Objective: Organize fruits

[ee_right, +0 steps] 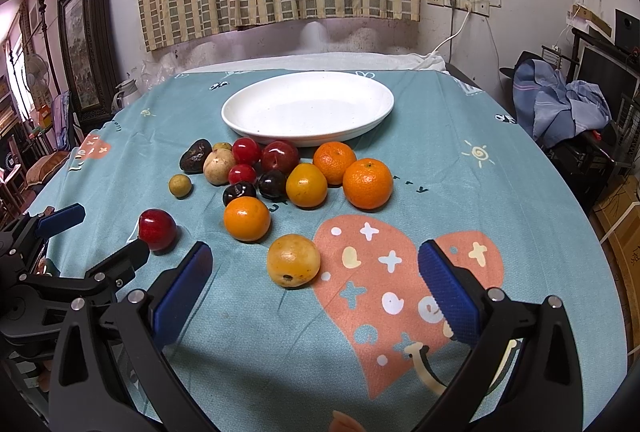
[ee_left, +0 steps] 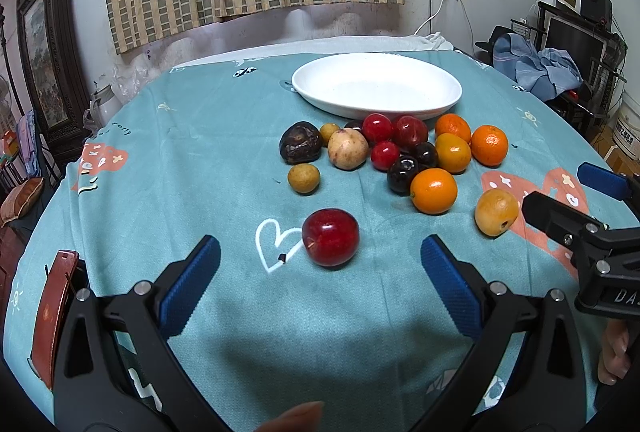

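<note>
A white oval plate point(ee_left: 320, 96) point(ee_right: 248, 120) lies empty at the far side of the teal tablecloth. In front of it sits a cluster of fruits: red ones, dark ones, oranges point(ee_left: 489, 145) point(ee_right: 368, 183), a tan one point(ee_left: 347, 149) and a wrinkled brown one point(ee_left: 300, 143). A red apple point(ee_left: 330, 237) point(ee_right: 157, 230) lies alone, just ahead of my open left gripper point(ee_left: 320, 272). A yellow-orange fruit point(ee_right: 293, 260) point(ee_left: 496, 212) lies just ahead of my open right gripper point(ee_right: 316, 276). Both grippers are empty.
The right gripper shows at the right edge of the left wrist view point(ee_left: 592, 228); the left gripper shows at the left of the right wrist view point(ee_right: 60, 252). The round table's edge curves off on both sides. Furniture and clothes point(ee_right: 560, 104) stand beyond.
</note>
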